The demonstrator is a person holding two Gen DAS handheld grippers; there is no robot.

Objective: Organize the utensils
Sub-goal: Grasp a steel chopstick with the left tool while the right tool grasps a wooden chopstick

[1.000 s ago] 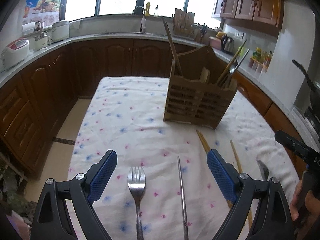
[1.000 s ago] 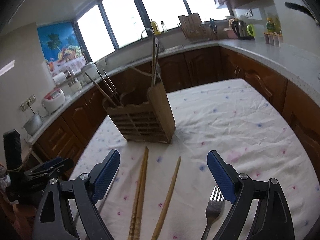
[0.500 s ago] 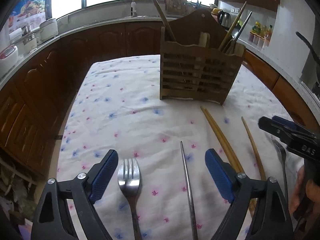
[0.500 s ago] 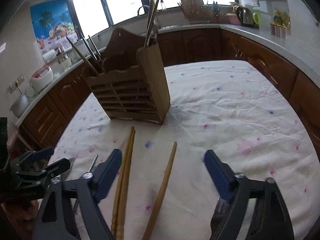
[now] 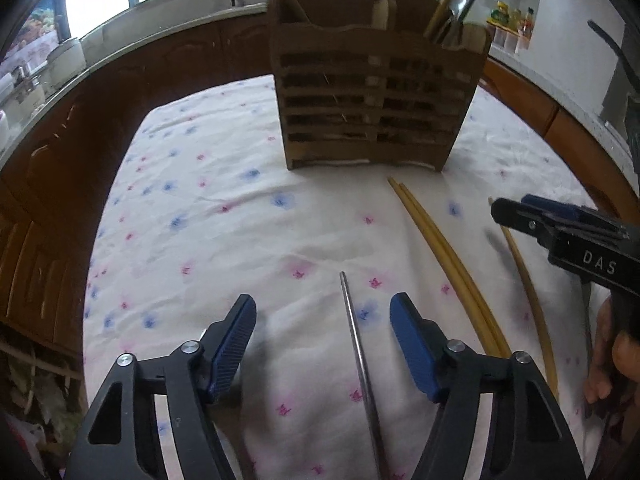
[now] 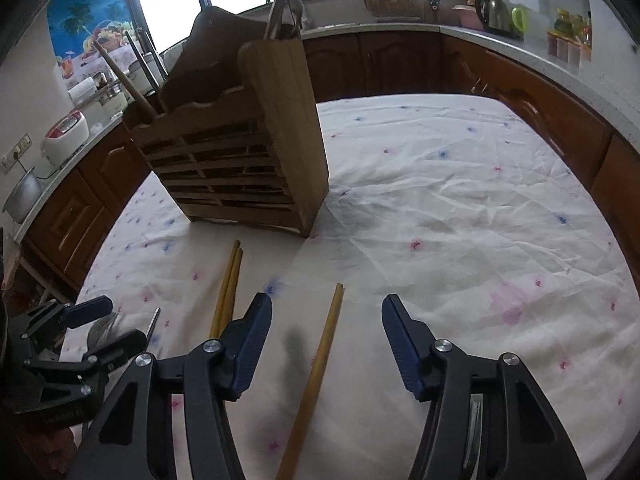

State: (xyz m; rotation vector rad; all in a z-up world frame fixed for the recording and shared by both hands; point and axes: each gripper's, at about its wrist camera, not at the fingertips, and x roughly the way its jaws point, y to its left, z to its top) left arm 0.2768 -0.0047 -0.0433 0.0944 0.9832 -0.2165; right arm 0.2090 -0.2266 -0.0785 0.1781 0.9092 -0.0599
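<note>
Two sets of fingers apart, closing: left gripper (image 5: 323, 322) astride steel chopstick (image 5: 358, 344), right gripper (image 6: 326, 324) astride wooden chopstick (image 6: 316, 372), both lengthwise.

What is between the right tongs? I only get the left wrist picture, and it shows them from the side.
Observer: One wooden chopstick lies between the right tongs. The tongs have just been closing, but the pads don't touch it yet.
Operator: What stands in the rack's left end? My picture cuts the top off.
Observer: In the rack, a wooden stick and two metal chopsticks lean there.
Operator: Is the rack's right side slatted too?
Observer: No, that side is solid wood.
</note>
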